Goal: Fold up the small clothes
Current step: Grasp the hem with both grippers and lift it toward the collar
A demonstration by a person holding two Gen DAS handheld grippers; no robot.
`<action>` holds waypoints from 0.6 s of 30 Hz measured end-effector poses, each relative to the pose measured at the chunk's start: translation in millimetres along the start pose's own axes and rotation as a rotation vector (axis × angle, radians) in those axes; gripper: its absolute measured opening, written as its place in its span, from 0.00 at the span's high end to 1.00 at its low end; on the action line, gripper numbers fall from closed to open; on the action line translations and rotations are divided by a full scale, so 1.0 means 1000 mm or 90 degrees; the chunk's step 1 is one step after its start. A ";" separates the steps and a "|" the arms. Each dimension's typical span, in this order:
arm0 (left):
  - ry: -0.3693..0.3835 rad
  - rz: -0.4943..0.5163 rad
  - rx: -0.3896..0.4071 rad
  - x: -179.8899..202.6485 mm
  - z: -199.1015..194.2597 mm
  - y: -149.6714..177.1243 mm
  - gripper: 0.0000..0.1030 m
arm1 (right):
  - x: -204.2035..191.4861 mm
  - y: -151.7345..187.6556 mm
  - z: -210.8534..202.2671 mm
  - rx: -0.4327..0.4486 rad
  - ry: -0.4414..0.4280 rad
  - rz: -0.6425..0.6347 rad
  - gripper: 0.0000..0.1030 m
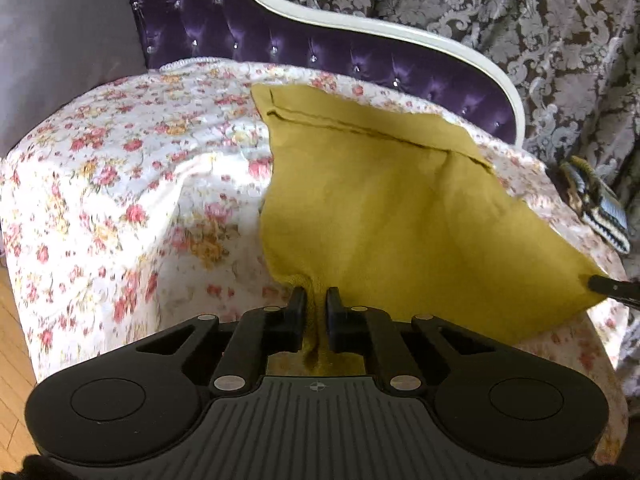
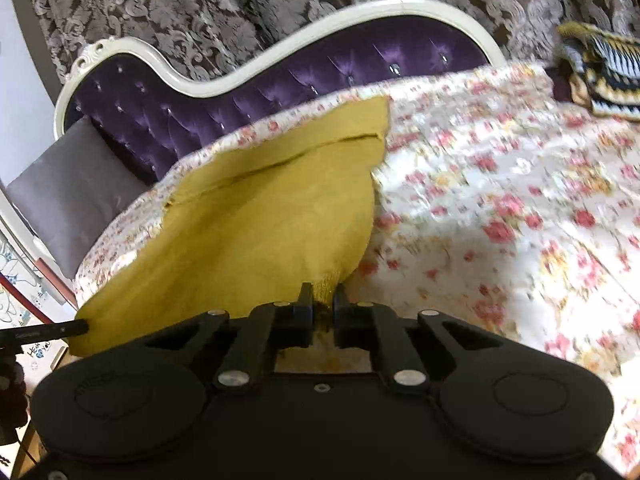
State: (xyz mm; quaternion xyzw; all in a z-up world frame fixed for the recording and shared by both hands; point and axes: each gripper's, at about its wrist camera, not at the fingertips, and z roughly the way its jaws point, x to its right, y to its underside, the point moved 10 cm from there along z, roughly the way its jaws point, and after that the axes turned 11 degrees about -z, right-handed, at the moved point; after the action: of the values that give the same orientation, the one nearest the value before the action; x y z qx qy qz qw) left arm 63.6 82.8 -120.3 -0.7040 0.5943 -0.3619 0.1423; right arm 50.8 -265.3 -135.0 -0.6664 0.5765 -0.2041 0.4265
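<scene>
A mustard-yellow cloth (image 1: 384, 216) is held lifted over the floral bed cover (image 1: 120, 184); its far hemmed end rests on the cover. My left gripper (image 1: 317, 300) is shut on the cloth's near left corner. My right gripper (image 2: 323, 294) is shut on the near right corner of the same cloth (image 2: 256, 232). The right gripper's finger (image 1: 612, 288) shows at the cloth's right corner in the left wrist view. The left gripper's finger (image 2: 60, 329) shows at the cloth's left corner in the right wrist view.
A purple tufted headboard (image 1: 280, 40) with a white frame runs along the far side. A grey pillow (image 2: 68, 192) leans at the left end. A striped knitted item (image 2: 600, 72) lies on the bed cover's right. Patterned curtains (image 2: 240, 0) hang behind. Wood floor (image 1: 12, 328) lies left.
</scene>
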 end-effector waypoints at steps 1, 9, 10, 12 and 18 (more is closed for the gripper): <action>-0.005 0.006 -0.003 -0.001 0.002 0.003 0.90 | 0.002 0.003 0.002 -0.006 0.002 0.002 0.85; -0.027 0.012 -0.029 -0.010 0.018 0.018 0.85 | 0.011 0.017 0.009 -0.030 -0.009 0.029 0.85; -0.028 0.005 -0.020 -0.012 0.016 0.016 0.84 | 0.012 0.016 0.009 -0.029 -0.009 0.029 0.85; -0.051 -0.007 -0.010 -0.020 0.014 0.015 0.72 | 0.012 0.017 0.008 -0.028 -0.009 0.028 0.85; -0.068 -0.034 -0.020 -0.033 0.014 0.017 0.70 | 0.008 0.019 0.011 -0.034 -0.015 0.024 0.84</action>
State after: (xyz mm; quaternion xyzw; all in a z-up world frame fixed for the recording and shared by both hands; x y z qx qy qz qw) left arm 59.5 106.4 -152.5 -0.7398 0.5728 -0.3182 0.1529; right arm 49.8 -268.5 -158.3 -0.6689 0.5890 -0.1733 0.4190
